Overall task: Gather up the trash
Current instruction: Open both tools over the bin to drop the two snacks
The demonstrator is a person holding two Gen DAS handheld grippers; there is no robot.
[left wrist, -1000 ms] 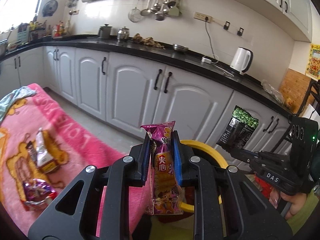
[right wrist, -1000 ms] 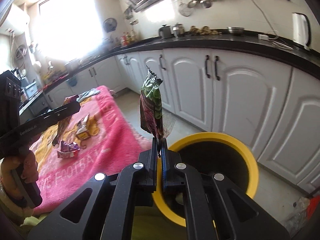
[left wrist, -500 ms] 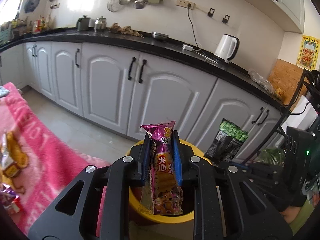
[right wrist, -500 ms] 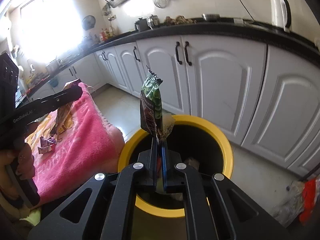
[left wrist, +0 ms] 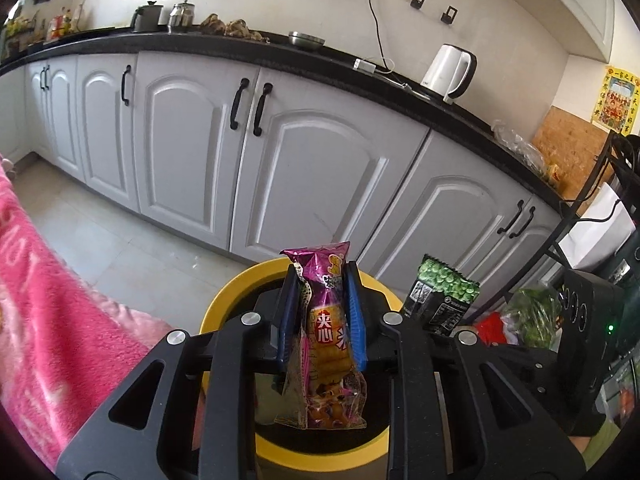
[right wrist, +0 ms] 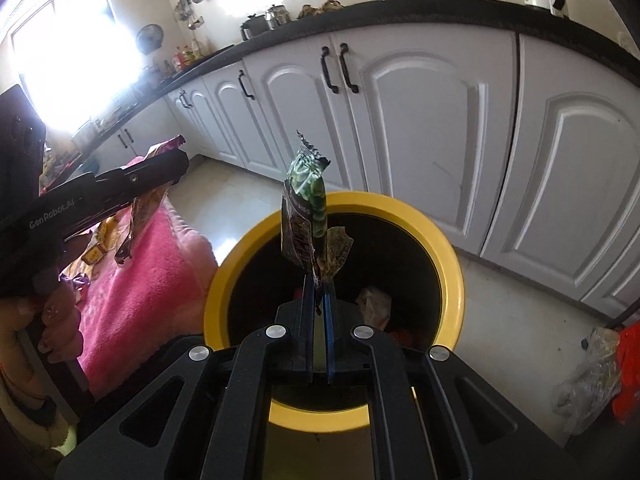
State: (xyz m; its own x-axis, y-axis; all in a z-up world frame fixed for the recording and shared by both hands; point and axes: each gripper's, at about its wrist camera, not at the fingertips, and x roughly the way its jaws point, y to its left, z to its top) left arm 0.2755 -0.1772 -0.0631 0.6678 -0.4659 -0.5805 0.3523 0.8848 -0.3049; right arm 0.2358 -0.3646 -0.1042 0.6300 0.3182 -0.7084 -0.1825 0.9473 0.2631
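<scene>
A long run of white cabinets (left wrist: 208,152) under a black counter (left wrist: 320,60) is seen along the far wall, and a pink blanket (left wrist: 48,320) is seen at the left edge. A yellow-rimmed bin (right wrist: 452,272) is seen on the tiled floor just beside the blanket; some trash is already lying inside it. A white kettle (left wrist: 450,68) is seen standing on the counter. The left gripper (left wrist: 320,312) is held over the bin's rim, and its blue-padded fingers (left wrist: 354,312) are closed on a purple snack wrapper (left wrist: 326,340), which is held upright between them. The right gripper (right wrist: 318,312) is held above the bin's mouth, and its fingers (right wrist: 328,320) are pinched shut on the bottom edge of a green and black snack bag (right wrist: 306,208), which is standing up over the opening.
</scene>
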